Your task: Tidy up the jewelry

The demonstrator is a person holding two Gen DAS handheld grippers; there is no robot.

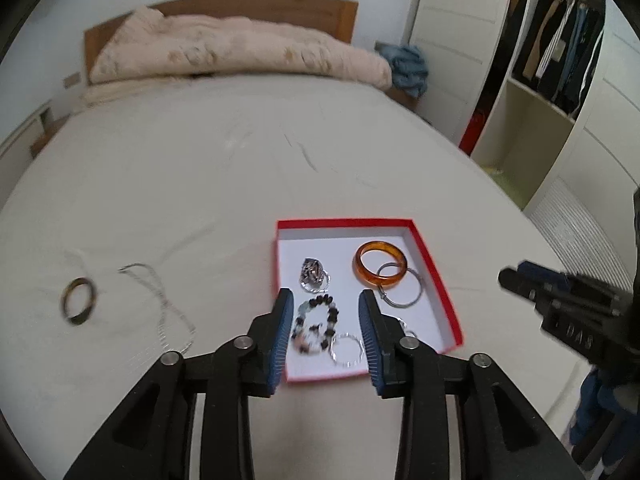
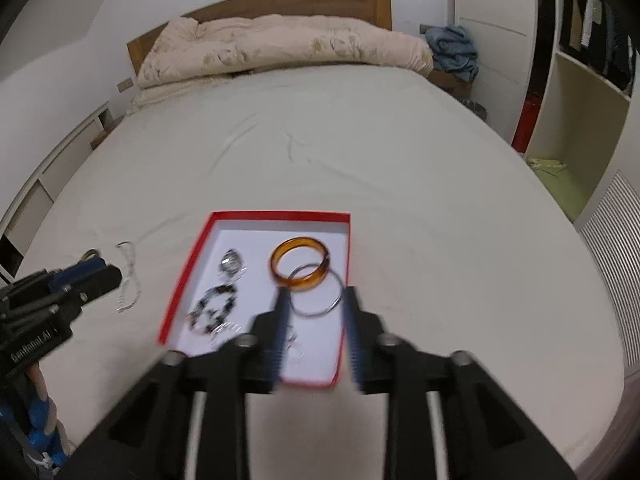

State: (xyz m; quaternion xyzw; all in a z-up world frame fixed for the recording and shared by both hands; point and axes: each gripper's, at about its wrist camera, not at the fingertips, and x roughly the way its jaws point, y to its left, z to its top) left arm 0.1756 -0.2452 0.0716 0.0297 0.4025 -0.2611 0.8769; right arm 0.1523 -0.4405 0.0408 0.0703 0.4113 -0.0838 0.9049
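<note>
A shallow red box (image 1: 436, 264) (image 2: 188, 268) with a white floor lies on the bed. In it are an amber bangle (image 1: 381, 267) (image 2: 300, 264), a thin silver bangle (image 1: 400, 284) (image 2: 316, 292), a beaded bracelet (image 1: 316, 322) (image 2: 214, 308), a silver ring piece (image 1: 313, 274) (image 2: 231, 264) and a small silver hoop (image 1: 347, 350). Left of the box, on the sheet, lie a dark bangle (image 1: 78, 300) and a silver chain (image 1: 168, 312) (image 2: 130, 280). My left gripper (image 1: 325, 300) is open and empty above the box's near left part. My right gripper (image 2: 316, 300) is open and empty above the box's near right part.
The bed (image 1: 200, 168) has a folded beige quilt (image 1: 240, 48) at a wooden headboard. A blue cloth (image 1: 404, 68) lies at the far right corner. A white wardrobe with hanging clothes (image 1: 560, 60) stands on the right.
</note>
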